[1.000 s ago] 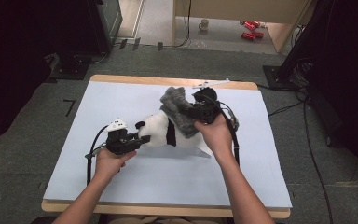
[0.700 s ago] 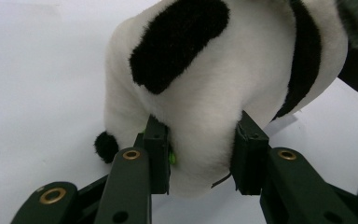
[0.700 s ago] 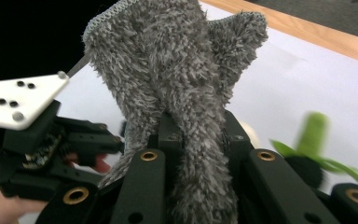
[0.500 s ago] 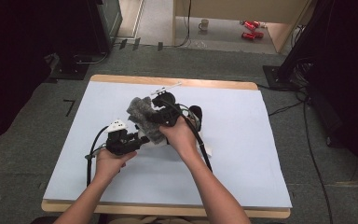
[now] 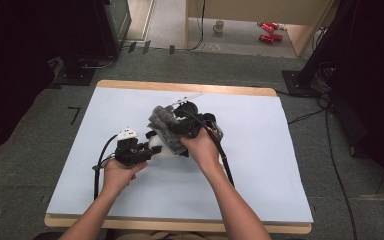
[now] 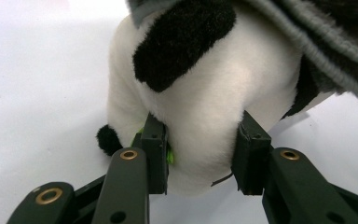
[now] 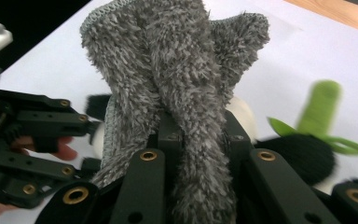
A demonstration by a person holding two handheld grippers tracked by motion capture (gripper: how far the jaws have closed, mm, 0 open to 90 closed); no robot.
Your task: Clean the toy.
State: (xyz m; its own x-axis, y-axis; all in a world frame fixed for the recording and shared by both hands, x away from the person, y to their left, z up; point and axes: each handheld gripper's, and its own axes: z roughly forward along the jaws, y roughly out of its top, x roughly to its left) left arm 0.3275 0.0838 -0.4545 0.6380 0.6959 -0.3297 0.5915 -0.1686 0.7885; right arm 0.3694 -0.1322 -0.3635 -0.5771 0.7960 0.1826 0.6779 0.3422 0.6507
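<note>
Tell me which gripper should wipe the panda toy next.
Right. The right gripper already pinches the grey cloth just above the panda toy, while the left gripper is clamped on the toy, steadying it.

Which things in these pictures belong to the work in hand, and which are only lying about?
In use:
- panda plush toy, pinched between the left gripper fingers
- grey fuzzy cloth, clamped in the right gripper, over the toy
- table with its white cover

Lying about, on the floor beyond the table:
- mug
- red objects, too small to identify
</note>
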